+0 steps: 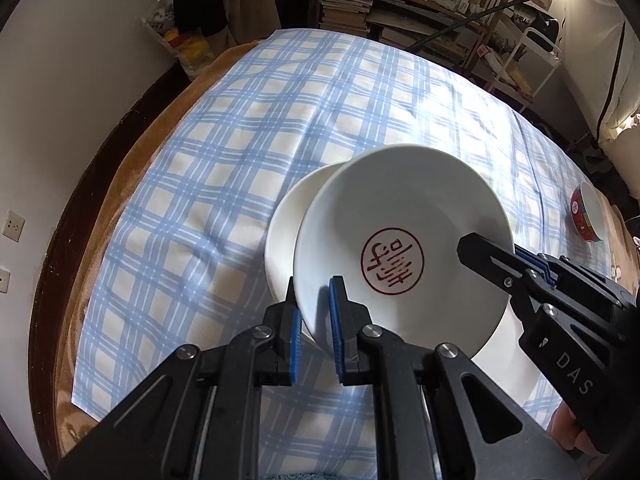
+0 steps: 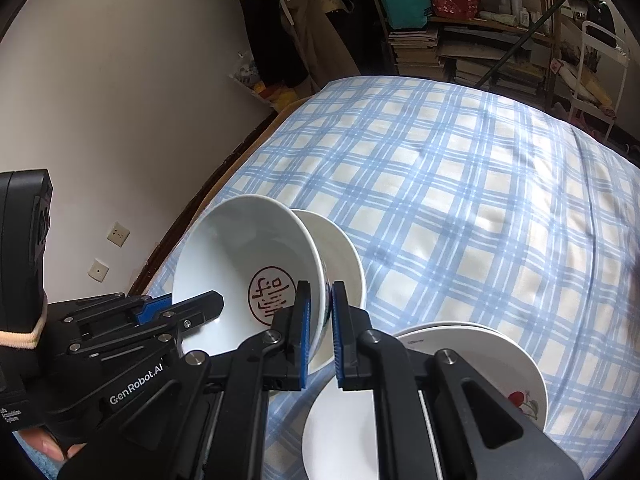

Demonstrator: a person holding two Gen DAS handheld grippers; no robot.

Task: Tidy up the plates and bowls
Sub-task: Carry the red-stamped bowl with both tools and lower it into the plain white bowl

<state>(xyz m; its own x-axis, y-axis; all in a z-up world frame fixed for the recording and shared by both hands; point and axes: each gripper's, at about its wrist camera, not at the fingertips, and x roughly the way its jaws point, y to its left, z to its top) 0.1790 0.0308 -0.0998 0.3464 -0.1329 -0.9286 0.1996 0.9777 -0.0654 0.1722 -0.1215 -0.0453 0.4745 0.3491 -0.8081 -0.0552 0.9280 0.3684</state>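
Observation:
A white bowl with a red seal mark inside (image 1: pixel 400 240) is tilted on its side, held at two points of its rim. My left gripper (image 1: pixel 314 304) is shut on its near rim. My right gripper (image 2: pixel 320 312) is shut on the rim too; it enters the left wrist view from the right (image 1: pixel 492 256). A second white bowl (image 1: pixel 286 236) stands just behind the held one, also in the right wrist view (image 2: pixel 340 256). White plates (image 2: pixel 480 356), one with a cherry print, lie stacked under my right gripper. A red patterned bowl (image 1: pixel 586 212) lies at far right.
Everything rests on a blue-and-white checked cloth (image 1: pixel 240 152) over a brown blanket (image 1: pixel 132 168). A white wall (image 1: pixel 72 100) runs along the left. Cluttered bookshelves (image 1: pixel 400 4) and a white rack (image 1: pixel 532 64) stand beyond the far edge.

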